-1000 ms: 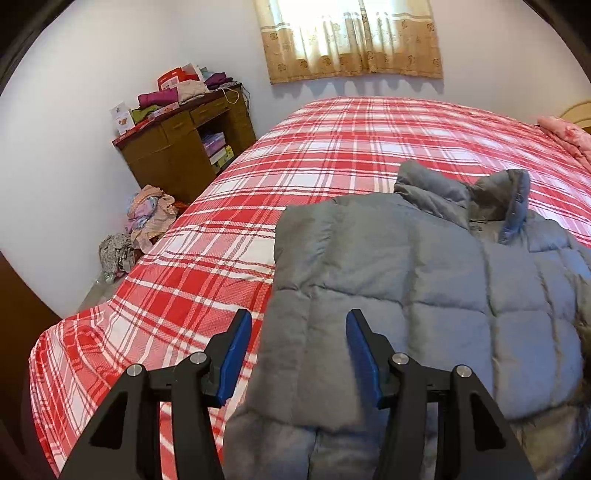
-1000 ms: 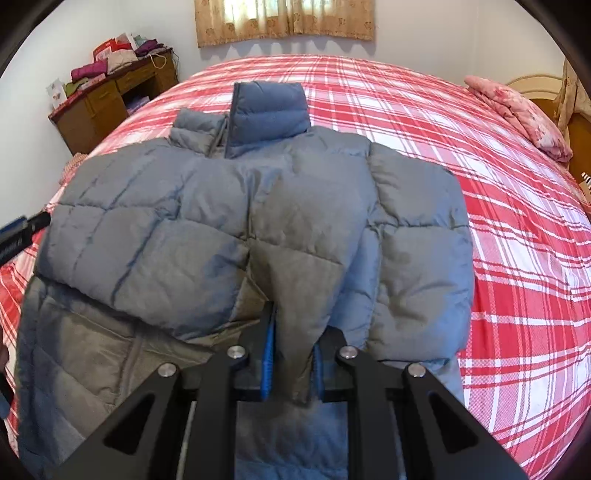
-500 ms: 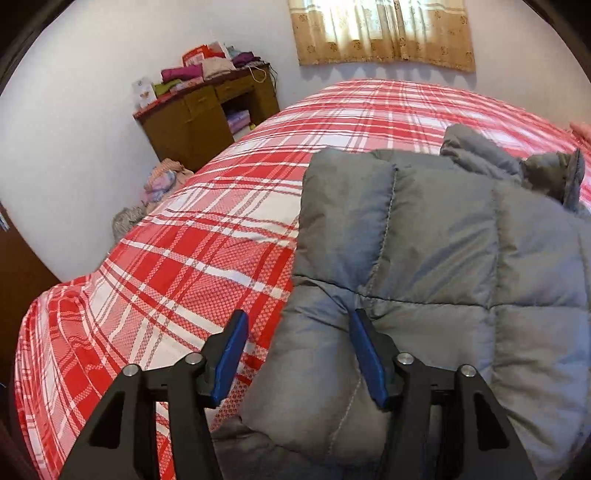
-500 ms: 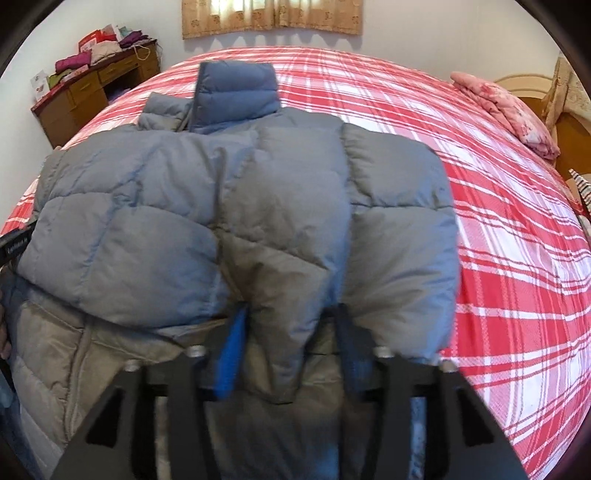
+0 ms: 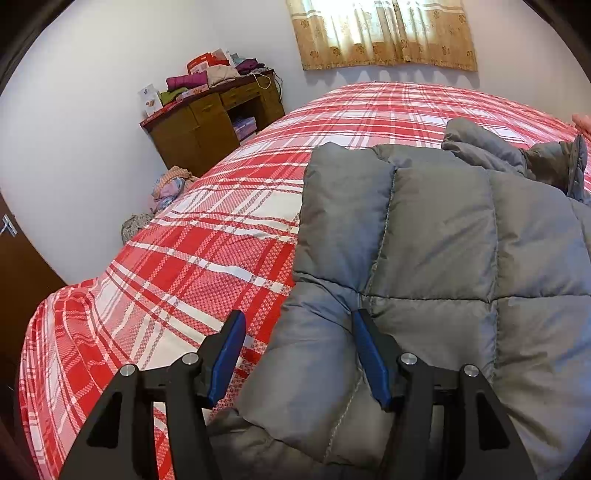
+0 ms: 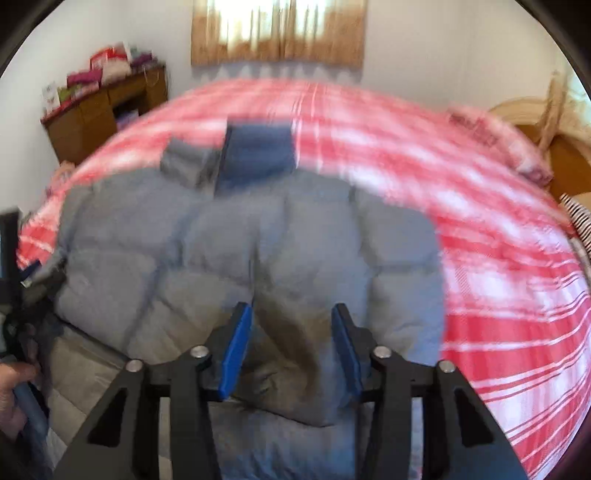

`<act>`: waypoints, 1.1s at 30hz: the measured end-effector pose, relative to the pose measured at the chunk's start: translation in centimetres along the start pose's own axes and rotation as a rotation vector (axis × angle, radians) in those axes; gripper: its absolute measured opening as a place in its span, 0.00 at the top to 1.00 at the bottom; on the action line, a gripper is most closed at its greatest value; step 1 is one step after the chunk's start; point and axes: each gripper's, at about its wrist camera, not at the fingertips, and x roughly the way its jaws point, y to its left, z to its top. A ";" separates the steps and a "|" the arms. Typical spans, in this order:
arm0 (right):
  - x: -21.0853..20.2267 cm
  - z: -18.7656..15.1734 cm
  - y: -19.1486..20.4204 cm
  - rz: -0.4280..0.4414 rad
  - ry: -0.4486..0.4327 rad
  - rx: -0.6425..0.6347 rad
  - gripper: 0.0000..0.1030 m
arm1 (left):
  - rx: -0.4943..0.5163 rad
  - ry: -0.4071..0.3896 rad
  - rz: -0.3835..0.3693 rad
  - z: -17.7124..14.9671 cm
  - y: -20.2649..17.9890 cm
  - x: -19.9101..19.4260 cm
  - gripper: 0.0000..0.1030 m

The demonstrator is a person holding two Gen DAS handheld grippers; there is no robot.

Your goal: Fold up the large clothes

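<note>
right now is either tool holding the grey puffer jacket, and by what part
Neither grips it. The left tool stands open over the side edge of the grey quilted puffer jacket. The right tool is closing around a folded-in quilted panel, pads not visibly pressing.

No text, label or number can be read; the boxes on the desk (image 5: 207, 122) are too small.

Red plaid bedspread (image 5: 207, 266), wooden desk (image 5: 207, 129) heaped with clothes, tan curtain (image 5: 384, 33), pink pillow (image 6: 491, 140).
</note>
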 end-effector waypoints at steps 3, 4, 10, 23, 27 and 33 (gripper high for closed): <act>1.4 -0.8 -0.9 -0.010 0.019 -0.003 0.53 | -0.010 0.002 -0.008 0.0 0.2 0.1 0.36; 1.3 -0.6 -1.0 -0.003 0.028 0.000 0.53 | -0.017 0.003 -0.006 0.0 0.4 0.2 0.33; -2.3 4.4 -2.9 0.103 -0.017 0.120 0.41 | -0.135 0.039 -0.081 -0.2 2.4 0.9 0.22; 8.3 21.1 0.0 0.117 0.110 0.242 0.23 | -0.091 0.018 -0.021 -0.4 1.2 0.5 0.22; 12.0 20.9 -0.7 0.058 0.208 0.265 0.33 | -0.090 0.017 -0.020 -0.4 1.3 0.5 0.22; 10.5 16.6 -4.1 0.081 0.231 0.306 0.80 | -0.096 0.021 -0.033 -0.4 1.3 0.5 0.22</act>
